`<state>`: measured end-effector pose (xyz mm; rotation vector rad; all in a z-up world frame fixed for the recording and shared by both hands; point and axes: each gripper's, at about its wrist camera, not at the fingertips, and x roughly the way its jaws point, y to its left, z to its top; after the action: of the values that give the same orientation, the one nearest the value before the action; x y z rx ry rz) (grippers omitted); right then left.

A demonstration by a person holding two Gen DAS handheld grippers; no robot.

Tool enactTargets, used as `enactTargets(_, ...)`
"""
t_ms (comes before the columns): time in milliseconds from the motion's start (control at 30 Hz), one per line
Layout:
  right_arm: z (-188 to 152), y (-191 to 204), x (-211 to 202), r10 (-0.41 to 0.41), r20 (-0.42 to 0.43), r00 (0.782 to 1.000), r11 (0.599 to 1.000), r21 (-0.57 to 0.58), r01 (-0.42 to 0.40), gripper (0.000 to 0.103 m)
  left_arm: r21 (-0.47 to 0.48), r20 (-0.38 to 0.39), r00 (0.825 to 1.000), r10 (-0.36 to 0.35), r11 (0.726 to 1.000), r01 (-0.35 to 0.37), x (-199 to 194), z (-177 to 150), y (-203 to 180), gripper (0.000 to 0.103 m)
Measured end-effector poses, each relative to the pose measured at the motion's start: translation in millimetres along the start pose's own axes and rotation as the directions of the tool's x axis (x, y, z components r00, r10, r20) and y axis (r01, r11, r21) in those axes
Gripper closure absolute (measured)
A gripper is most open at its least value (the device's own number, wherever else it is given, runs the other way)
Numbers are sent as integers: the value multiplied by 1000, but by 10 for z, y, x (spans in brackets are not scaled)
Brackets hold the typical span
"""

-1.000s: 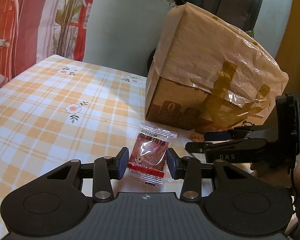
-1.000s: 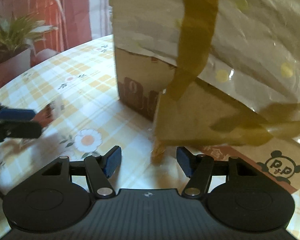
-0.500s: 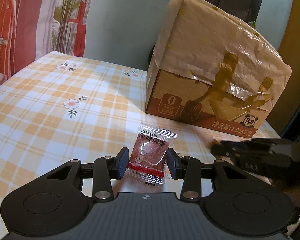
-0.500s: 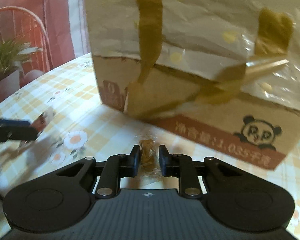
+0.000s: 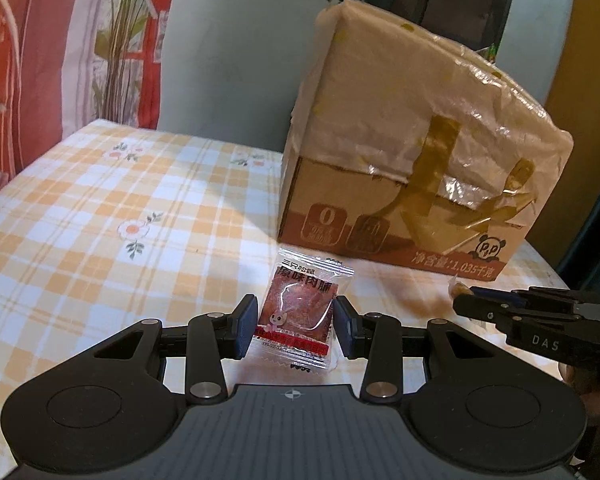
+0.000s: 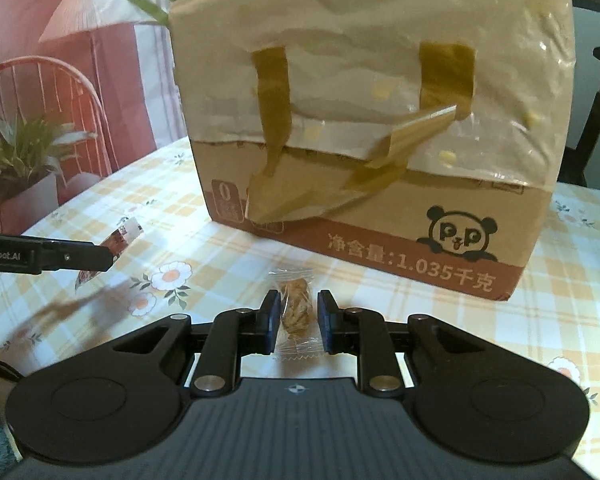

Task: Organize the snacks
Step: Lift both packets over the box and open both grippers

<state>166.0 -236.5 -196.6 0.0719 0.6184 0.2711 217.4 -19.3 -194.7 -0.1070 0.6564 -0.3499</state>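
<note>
— What does the left gripper [image 5: 295, 325] hold?

— It is clamped on a clear packet of red dried meat [image 5: 300, 312], upright between its blue pads [image 5: 247, 326], above the orange-checked tablecloth [image 5: 100, 240].

— And the right gripper [image 6: 299, 321]?

— Its pads press both sides of a small clear-wrapped brown candy [image 6: 295, 308], held off the cloth.

— Where is the box?

— The taped cardboard box [image 6: 380, 152], with a panda logo [image 6: 458, 234], stands straight ahead of the right gripper; for the left one it is ahead and to the right. The right gripper shows low at the right of the left wrist view.
</note>
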Motion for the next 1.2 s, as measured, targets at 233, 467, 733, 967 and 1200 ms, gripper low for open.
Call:
enactTargets(233, 52, 47, -113, 10, 39, 999, 1000, -23, -9, 81, 15, 28, 1000, -11, 1000, 11, -47, 122, -65, 60)
enactTargets(467, 110, 56, -243, 13, 89, 996, 999, -40, -9, 81, 38, 52, 998, -33, 999, 31, -74, 222, -153, 60)
enactTargets(733, 197, 33, -386, 9, 145, 989, 999, -48, -2, 81, 68, 90, 994, -59, 996, 53, -137, 380, -293, 60)
enactTargets(967, 345, 40, -621, 16, 237, 971, 997, -72, 1, 81, 85, 175, 980, -92, 993, 78, -304, 641, -408, 60)
enactTargets(1200, 582, 57, -825, 20, 330, 944, 993, -113, 18, 81, 115, 246, 961, -124, 989, 98, -378, 922, -562, 59)
